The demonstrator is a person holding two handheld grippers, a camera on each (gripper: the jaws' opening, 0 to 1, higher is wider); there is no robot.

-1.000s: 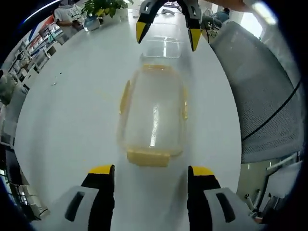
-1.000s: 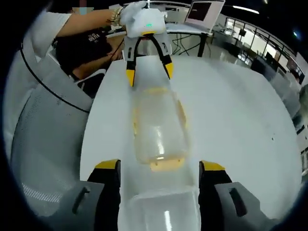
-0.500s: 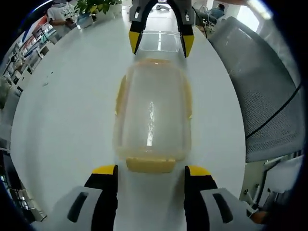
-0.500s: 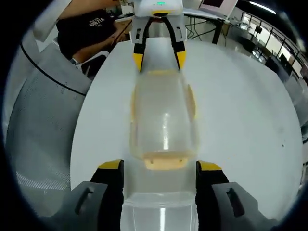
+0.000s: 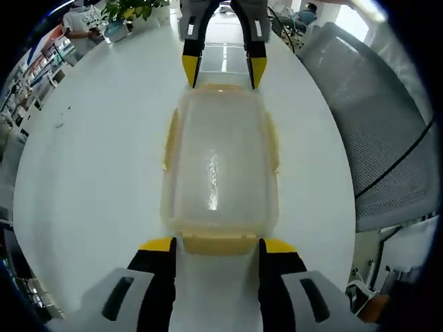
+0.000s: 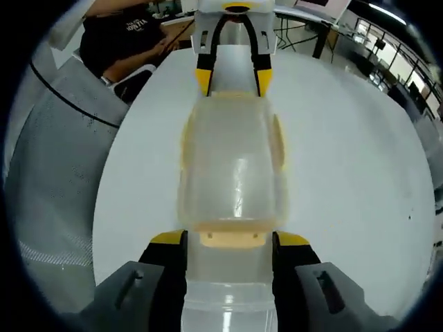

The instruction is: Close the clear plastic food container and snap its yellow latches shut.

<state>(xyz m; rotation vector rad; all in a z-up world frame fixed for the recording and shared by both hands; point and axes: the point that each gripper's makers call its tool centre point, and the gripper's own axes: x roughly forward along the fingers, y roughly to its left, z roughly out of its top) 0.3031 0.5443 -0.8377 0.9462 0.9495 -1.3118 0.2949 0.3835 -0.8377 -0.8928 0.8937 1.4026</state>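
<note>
Clear container (image 5: pixel 218 166) lies lidded on the white worktop (image 5: pixel 90 159) between both grippers. Left gripper (image 5: pixel 216 246) and right gripper (image 6: pixel 230 241), fingers wide, flank its end latches (image 5: pixel 218 243), seemingly unsnapped.

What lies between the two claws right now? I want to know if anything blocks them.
In both views, the clear food container with its yellow latches sits on the white table, directly between the left claw and right claw.

Bright, even light; sharp centre, fisheye-bent, slightly blurred edges.
</note>
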